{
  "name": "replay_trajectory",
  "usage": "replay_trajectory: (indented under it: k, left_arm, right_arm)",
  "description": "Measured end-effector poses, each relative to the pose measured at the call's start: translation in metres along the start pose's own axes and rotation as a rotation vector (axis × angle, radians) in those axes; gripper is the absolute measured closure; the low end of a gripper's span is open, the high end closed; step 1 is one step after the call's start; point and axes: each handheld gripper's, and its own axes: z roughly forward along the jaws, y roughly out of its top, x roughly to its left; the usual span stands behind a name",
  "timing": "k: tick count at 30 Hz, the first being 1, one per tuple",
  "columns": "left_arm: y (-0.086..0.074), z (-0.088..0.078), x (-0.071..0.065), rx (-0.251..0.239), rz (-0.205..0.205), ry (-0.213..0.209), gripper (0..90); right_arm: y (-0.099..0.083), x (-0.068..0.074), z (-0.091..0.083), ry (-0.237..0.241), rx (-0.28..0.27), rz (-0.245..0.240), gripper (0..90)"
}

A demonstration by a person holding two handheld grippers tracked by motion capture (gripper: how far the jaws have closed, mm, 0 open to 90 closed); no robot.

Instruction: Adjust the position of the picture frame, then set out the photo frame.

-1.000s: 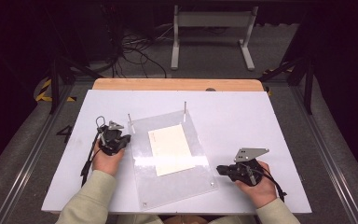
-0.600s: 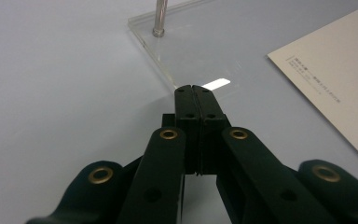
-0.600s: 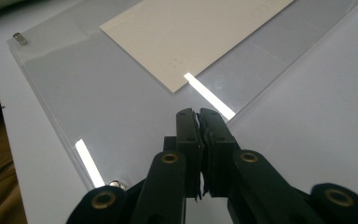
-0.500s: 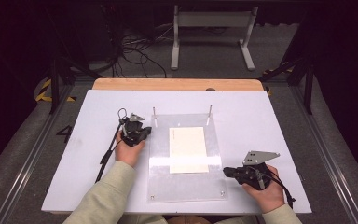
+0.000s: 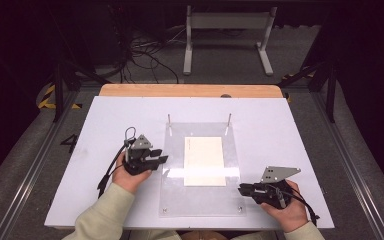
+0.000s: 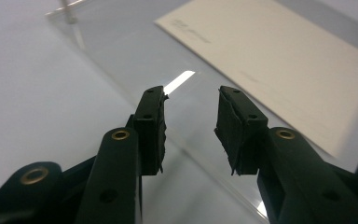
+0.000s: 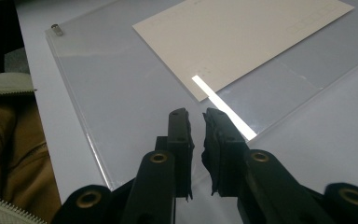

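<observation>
— What's the surface [image 5: 280, 130] like?
— Smooth, matte white, with a wooden strip [image 5: 190, 90] along its far edge. A clear, glossy acrylic sheet [image 5: 175, 190] lies flat on it, two thin metal pins [image 5: 169, 120] standing at its far corners, a cream rectangular card [image 5: 204, 161] lying on it.
— And the grippers?
— The left gripper [image 5: 161, 160] sits at the sheet's left edge, jaws apart. The right gripper [image 5: 241, 189], at the near right corner, has its jaws nearly together, empty.

My sleeves: pale green-beige long sleeves [image 5: 100, 212].
My left black two-jaw gripper [image 5: 161, 160]: grey three-cornered plate on top, black cable trailing.
My right black two-jaw gripper [image 5: 242, 189]: grey plate, brass-coloured rivets, ragged black pads [image 7: 214, 140].
</observation>
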Motion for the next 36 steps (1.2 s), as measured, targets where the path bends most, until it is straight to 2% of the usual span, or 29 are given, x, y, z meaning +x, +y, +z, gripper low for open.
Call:
replay_trajectory:
  k: [1,2,4,8,10,15,18,21,25,28,30,36]
  left_arm:
    - [-0.004,-0.004,-0.007,0.005,0.017,-0.017,62.2]
    - [-0.004,-0.004,-0.007,0.005,0.017,-0.017,62.1]
    - [-0.012,-0.013,-0.022,0.016,0.064,-0.066,62.1]
    - [-0.02,-0.025,-0.044,0.045,0.141,-0.115,62.3]
    - [-0.023,-0.028,-0.052,0.062,0.178,-0.131,62.2]
    - [-0.031,-0.03,-0.06,0.106,0.218,-0.186,62.0]
    - [-0.032,-0.03,-0.06,0.117,0.223,-0.189,62.0]
    - [-0.033,-0.03,-0.056,0.109,0.205,-0.192,61.7]
    - [-0.035,-0.033,-0.055,0.105,0.196,-0.185,61.3]
    - [-0.037,-0.036,-0.055,0.102,0.189,-0.18,60.7]
    - [-0.038,-0.038,-0.054,0.099,0.186,-0.176,60.6]
    - [-0.043,-0.043,-0.051,0.087,0.177,-0.176,60.3]
  right_arm:
    - [0.0,0.0,-0.001,0.002,-0.001,-0.001,78.9]
    - [0.0,0.0,-0.001,0.002,-0.001,-0.001,78.9]
    - [-0.001,0.0,-0.002,0.005,-0.007,-0.002,78.2]
    - [-0.001,0.003,-0.003,0.021,-0.003,-0.011,76.2]
    - [-0.002,0.005,-0.003,0.028,0.004,-0.021,75.4]
    - [-0.004,0.007,-0.003,0.045,0.018,-0.03,73.7]
    - [-0.004,0.008,-0.004,0.054,0.018,-0.035,73.1]
    - [-0.002,0.007,-0.005,0.059,0.003,-0.038,72.9]
    - [0.007,-0.001,-0.005,0.045,-0.034,-0.037,72.3]
    - [0.028,-0.014,-0.003,-0.013,-0.056,-0.04,67.1]
    - [0.044,-0.024,-0.001,-0.033,-0.069,-0.044,66.3]
    - [0.077,-0.054,0.015,-0.081,-0.047,-0.039,64.1]
